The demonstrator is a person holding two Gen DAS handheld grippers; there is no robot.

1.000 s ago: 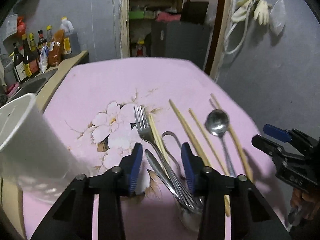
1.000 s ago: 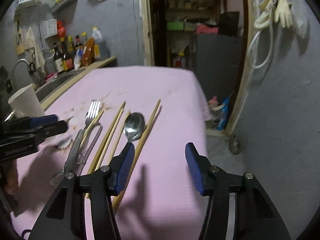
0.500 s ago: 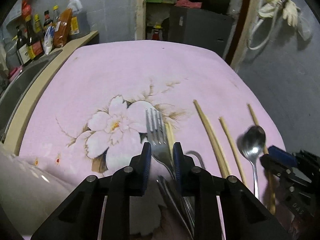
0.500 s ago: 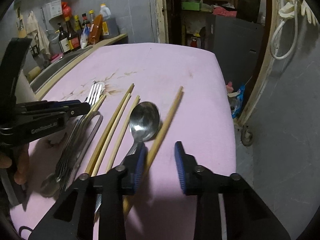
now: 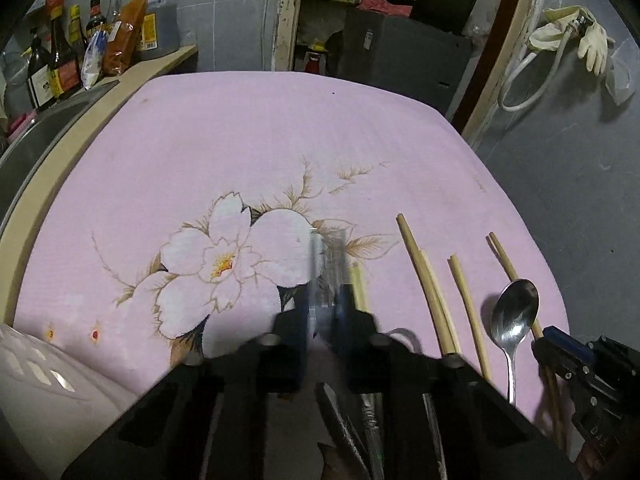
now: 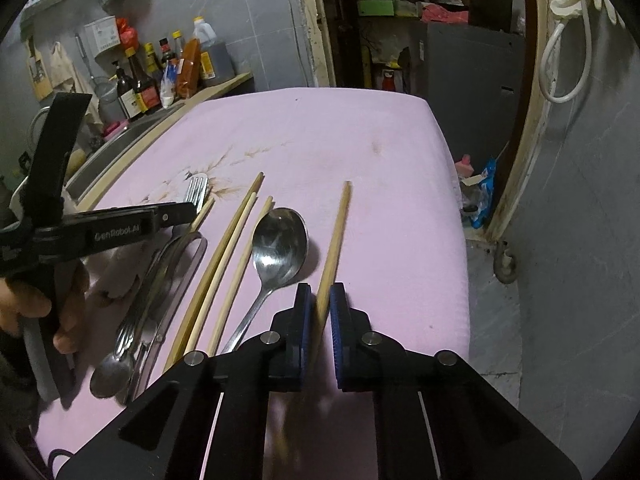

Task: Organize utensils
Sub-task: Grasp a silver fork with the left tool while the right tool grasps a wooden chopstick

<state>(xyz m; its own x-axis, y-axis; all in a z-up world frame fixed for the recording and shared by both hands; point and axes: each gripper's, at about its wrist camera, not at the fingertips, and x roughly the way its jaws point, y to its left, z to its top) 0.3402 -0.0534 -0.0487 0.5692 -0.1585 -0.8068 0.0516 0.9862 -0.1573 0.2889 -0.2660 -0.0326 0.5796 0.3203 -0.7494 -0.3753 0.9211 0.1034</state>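
Note:
My left gripper (image 5: 325, 312) is shut on a metal fork (image 5: 327, 264), whose tines stick out blurred past the blue pads. My right gripper (image 6: 320, 304) is shut on a wooden chopstick (image 6: 335, 236) that points away along the pink tablecloth (image 6: 360, 140). A steel spoon (image 6: 280, 240) lies just left of that chopstick, and shows in the left wrist view too (image 5: 514, 316). Further chopsticks (image 6: 224, 256) lie left of the spoon. More metal cutlery (image 6: 160, 280) lies under the left gripper (image 6: 176, 212), whose tines (image 6: 197, 188) stick out.
A white cup (image 5: 44, 396) stands at the table's near left. A sink counter with sauce bottles (image 5: 60, 60) runs along the left edge. The table's right edge drops to the floor (image 6: 492, 280). A doorway and dark cabinet (image 5: 400, 52) stand beyond the far edge.
Both grippers closed: the left onto the fork, the right onto the rightmost chopstick. Both moved forward and down; the fork looks blurred, in motion.

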